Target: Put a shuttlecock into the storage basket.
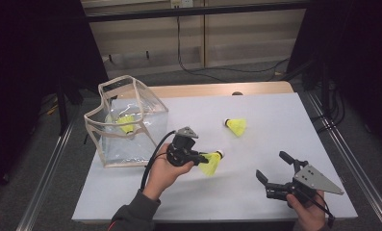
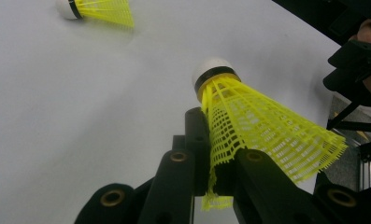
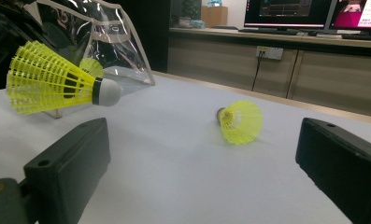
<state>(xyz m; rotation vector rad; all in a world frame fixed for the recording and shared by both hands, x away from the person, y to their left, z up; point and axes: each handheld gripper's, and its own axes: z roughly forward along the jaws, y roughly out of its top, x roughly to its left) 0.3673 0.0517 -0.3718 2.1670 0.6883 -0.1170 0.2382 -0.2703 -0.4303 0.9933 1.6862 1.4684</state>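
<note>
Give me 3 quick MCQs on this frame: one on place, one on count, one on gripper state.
1. Where does the loose shuttlecock lie?
A. in the clear bag
B. on the white table top
C. on the floor

2. How many yellow shuttlecocks are in sight?
A. one
B. two
C. three

3. What state is the right hand-held gripper in?
A. open, holding nothing
B. shut on a shuttlecock
C. shut on the bag

Key:
1 B: it rests on the table, apart from the bag and both grippers.
2 C: one in the bag, one on the table, one held in the left hand-held gripper.
3 A: in the right gripper view its jaws stand wide apart with bare table between them.
</note>
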